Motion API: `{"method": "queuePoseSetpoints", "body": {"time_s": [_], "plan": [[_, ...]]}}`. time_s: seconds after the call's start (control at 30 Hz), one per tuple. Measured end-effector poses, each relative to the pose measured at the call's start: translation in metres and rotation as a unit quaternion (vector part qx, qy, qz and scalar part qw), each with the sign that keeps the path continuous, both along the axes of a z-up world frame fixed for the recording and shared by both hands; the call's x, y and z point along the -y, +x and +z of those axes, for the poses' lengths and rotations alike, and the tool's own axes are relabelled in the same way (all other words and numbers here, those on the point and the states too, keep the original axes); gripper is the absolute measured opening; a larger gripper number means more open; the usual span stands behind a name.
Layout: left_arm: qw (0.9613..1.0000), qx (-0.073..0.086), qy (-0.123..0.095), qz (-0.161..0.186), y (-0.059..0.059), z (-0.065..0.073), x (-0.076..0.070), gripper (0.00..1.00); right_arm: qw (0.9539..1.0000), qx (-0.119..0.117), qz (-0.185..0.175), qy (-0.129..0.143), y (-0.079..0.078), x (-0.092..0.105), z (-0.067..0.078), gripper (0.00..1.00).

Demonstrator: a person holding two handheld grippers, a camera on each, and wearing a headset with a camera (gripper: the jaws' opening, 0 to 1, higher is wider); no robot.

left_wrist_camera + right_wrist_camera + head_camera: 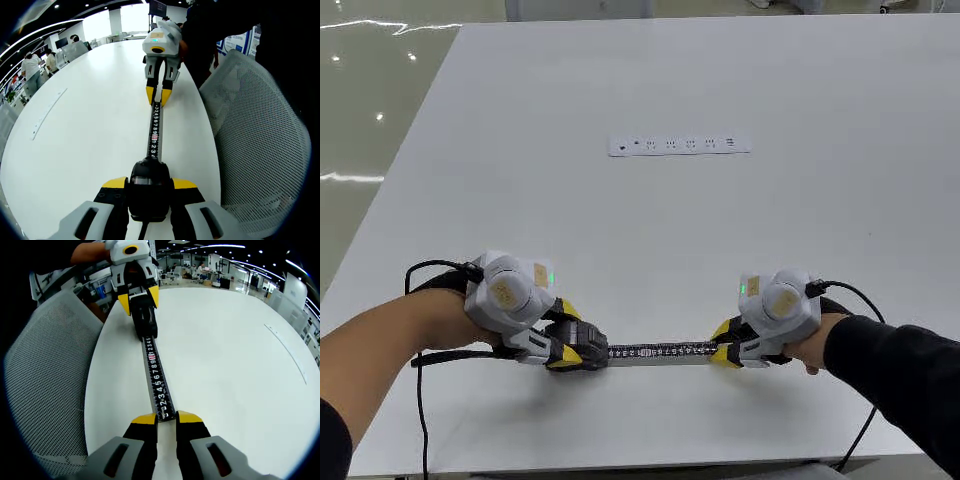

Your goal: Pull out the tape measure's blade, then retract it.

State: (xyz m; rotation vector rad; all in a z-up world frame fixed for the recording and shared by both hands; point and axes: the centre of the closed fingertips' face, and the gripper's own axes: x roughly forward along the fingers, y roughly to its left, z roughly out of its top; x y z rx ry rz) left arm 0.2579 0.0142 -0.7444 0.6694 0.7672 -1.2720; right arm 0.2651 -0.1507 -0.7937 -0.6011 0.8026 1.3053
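Note:
A black tape measure case (588,347) (149,186) sits near the table's front edge, and my left gripper (567,335) (150,182) is shut on it. Its black numbered blade (660,351) (155,131) (157,377) runs out to the right, lying just above the white tabletop. My right gripper (722,343) (165,417) is shut on the blade's free end. In the right gripper view the case (145,316) lies far ahead between the left gripper's yellow-tipped fingers (123,303). The right gripper (159,95) faces me in the left gripper view.
A white power strip (679,145) lies flat mid-table, well beyond the grippers. The white table (720,230) has its front edge just behind the hands. A grey mesh chair back (260,145) (45,385) stands beside that edge. People and desks fill the far room.

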Motion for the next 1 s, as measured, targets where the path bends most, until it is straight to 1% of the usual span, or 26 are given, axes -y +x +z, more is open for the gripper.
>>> {"method": "queuePoseSetpoints", "body": {"time_s": [1.0], "plan": [[1.0000,0.000,-0.001,0.001,0.000,-0.001,0.000,0.28,0.9999,-0.002,-0.008,-0.006,0.000,0.014,0.001,0.08]]}}
